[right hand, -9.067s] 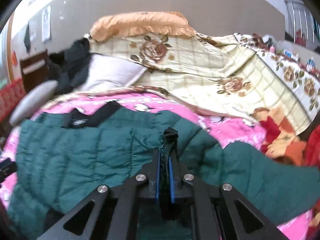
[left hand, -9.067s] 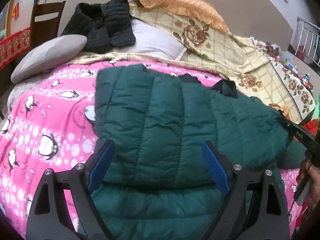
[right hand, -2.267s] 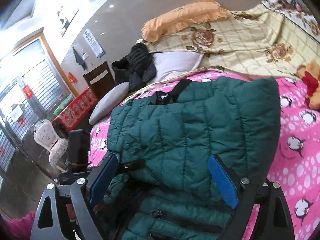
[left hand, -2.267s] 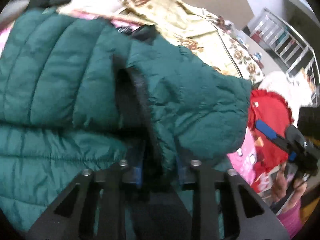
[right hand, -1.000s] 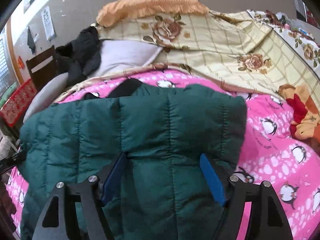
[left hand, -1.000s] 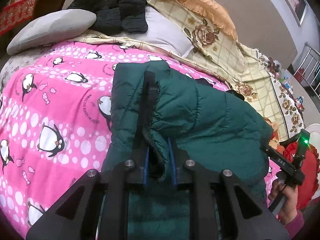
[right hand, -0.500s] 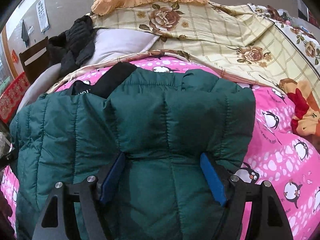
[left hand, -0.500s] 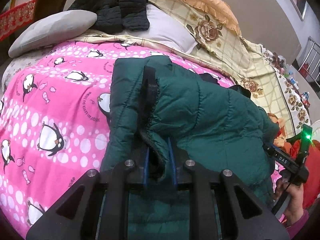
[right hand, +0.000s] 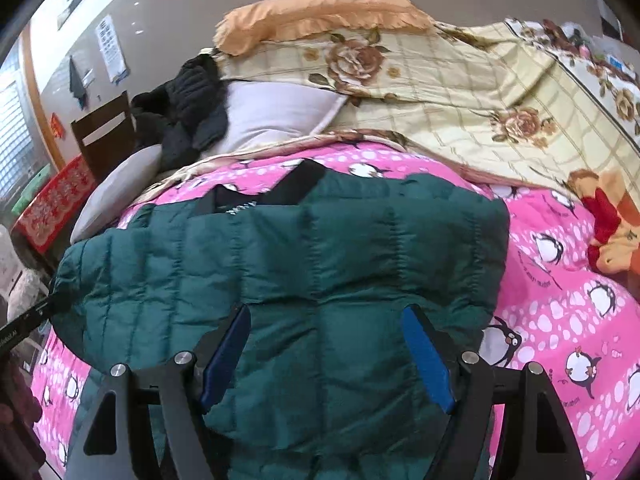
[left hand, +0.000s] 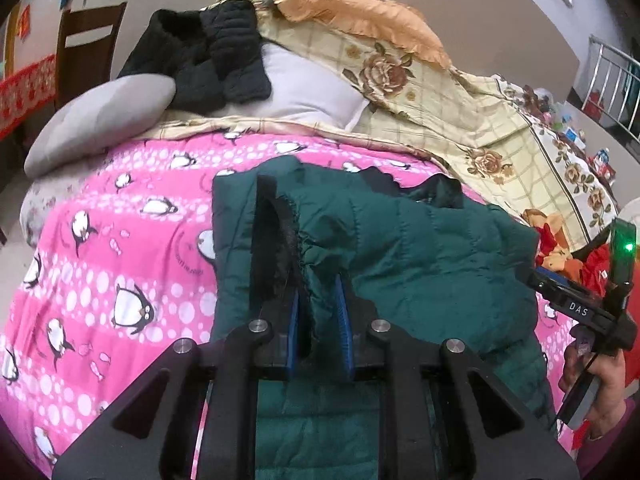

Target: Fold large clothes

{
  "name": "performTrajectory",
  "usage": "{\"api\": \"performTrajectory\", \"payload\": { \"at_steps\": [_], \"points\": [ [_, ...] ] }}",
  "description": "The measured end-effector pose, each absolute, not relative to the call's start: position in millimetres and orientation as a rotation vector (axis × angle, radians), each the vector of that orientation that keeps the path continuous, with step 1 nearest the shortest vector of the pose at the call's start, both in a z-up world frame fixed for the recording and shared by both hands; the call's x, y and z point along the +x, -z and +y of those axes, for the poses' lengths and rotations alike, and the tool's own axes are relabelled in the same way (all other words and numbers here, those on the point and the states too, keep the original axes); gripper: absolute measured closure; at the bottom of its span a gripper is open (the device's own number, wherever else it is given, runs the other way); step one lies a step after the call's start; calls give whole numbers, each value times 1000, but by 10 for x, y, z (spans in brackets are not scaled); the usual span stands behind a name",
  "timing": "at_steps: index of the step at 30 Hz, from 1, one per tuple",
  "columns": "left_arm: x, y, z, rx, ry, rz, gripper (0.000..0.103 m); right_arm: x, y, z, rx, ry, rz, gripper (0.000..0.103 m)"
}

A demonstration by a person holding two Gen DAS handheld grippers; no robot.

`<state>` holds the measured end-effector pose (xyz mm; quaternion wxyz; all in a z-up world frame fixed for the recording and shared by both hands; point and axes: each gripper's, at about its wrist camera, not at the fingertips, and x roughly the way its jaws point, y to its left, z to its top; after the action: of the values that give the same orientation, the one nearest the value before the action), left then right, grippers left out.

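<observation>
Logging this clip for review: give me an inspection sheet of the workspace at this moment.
Surface: pink penguin blanket on a bed.
Job's things: green puffer jacket, partly folded.
Clutter: black jacket, grey pillow, floral quilt, orange pillow, plush toy.
Grippers: left tongs shut on a jacket edge; right tongs open over the jacket.
Cables: nothing seen.
Surroundings: wooden chair, railing.
</observation>
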<state>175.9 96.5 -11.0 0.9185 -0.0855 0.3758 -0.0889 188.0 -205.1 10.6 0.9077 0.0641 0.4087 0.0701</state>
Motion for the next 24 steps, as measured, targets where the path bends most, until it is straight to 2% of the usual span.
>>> {"api": "performTrajectory", "payload": {
  "at_steps": [4,5,6,7,8,9,14,24],
  "points": [
    [1752,51,1031,-214,181,768,86,1839,-157,-1928,122,-173,845,27],
    [1738,21,1078,-229,168,755,79,1836,-156,-1913,120,-179,847,27],
    [1719,-2,1106,-239,160,746,63,1833,-155,-1886,118,-187,850,27],
    [1708,-21,1123,-245,160,735,51,1834,-150,-1864,117,-193,853,24],
    [1688,-34,1127,-250,162,722,32,1838,-142,-1831,112,-200,855,24],
    [1662,-59,1130,-259,168,693,26,1844,-133,-1783,104,-205,855,24],
    [1707,-19,933,-205,176,681,26,1928,-49,-1625,90,-210,861,24],
    [1794,502,729,-122,164,762,26,2137,226,-1478,43,-179,900,20]
  ]
}}
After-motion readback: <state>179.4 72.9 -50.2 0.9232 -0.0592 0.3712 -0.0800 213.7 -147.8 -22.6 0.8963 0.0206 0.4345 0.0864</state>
